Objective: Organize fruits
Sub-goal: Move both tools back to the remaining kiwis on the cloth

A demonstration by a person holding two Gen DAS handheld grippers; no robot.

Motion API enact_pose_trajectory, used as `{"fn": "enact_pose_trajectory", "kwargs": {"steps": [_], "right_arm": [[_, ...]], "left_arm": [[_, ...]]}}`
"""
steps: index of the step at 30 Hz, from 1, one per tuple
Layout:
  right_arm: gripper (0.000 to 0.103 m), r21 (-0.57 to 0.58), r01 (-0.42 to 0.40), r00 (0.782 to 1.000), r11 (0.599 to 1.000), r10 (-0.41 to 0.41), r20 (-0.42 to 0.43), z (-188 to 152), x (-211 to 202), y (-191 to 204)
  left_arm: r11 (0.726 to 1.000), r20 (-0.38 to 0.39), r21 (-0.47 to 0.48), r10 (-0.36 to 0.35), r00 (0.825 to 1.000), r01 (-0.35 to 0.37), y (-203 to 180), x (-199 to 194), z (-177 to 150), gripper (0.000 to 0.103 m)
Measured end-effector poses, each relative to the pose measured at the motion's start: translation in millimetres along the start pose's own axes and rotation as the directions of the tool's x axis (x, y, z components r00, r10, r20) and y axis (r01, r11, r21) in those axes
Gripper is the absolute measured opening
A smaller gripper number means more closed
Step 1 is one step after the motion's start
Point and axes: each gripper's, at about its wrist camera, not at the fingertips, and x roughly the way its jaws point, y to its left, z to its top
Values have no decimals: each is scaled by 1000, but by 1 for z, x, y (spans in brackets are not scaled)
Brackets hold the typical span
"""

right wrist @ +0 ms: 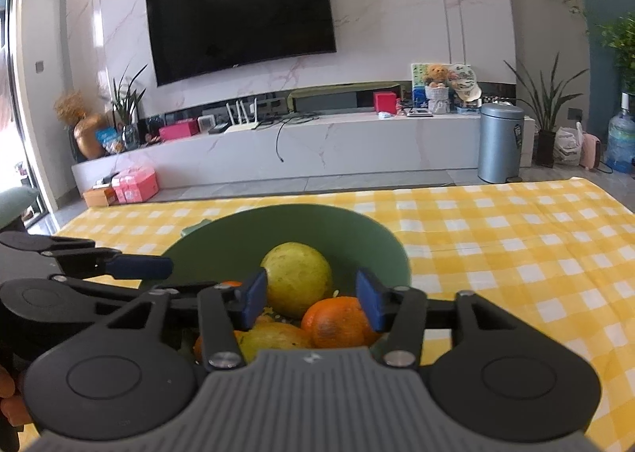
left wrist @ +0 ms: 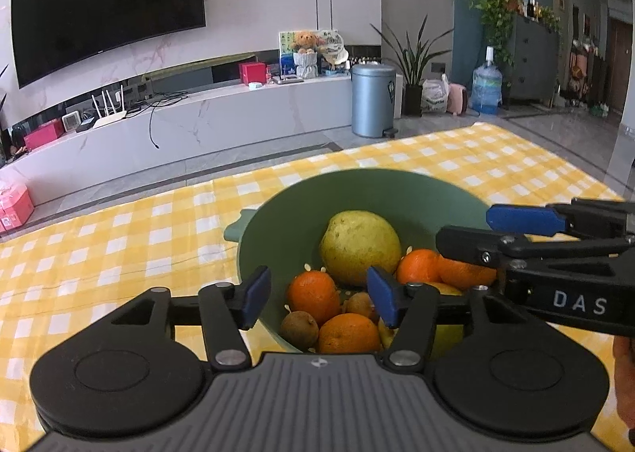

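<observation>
The bowl [right wrist: 357, 229] sits on the tablecloth [right wrist: 516, 245]; inside, the pear [right wrist: 295, 277] lies behind oranges [left wrist: 313, 295] and what may be longans [left wrist: 299, 329].

Green bowl [left wrist: 301, 214], orange oranges [left wrist: 313, 295], yellow-and-white checked cloth [left wrist: 119, 245].

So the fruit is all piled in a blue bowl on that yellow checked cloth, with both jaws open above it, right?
Nearly. The bowl is green, not blue; only the jaw pads are blue. Both wrist views show it. The rest holds: the fruit lies in it, on the yellow checked cloth, and both sets of jaws stand open above.
</observation>
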Motion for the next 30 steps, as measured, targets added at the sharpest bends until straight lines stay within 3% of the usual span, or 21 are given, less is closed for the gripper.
{"fn": "enact_pose_trajectory", "kwargs": {"steps": [4, 8, 17, 23, 30], "right_arm": [[54, 0, -8, 1000, 1000, 8, 24, -1, -11, 1], [64, -5, -6, 999, 1000, 6, 53, -3, -22, 6], [64, -26, 0, 998, 1000, 1, 55, -8, -44, 14], [64, -21, -6, 1000, 1000, 6, -19, -21, -53, 12], [63, -3, -26, 991, 1000, 25, -134, -40, -58, 12]], "left_arm": [[1000, 22, -13, -7, 1000, 8, 1, -13, 4, 67], [1000, 7, -29, 4, 1000, -3, 4, -26, 3, 69], [998, -38, -61, -16, 999, 13, 9, -46, -2, 69], [996, -74, -64, -64, 995, 59, 8, -53, -8, 69], [987, -134, -63, -154, 979, 146, 6, -56, -20, 65]]}}
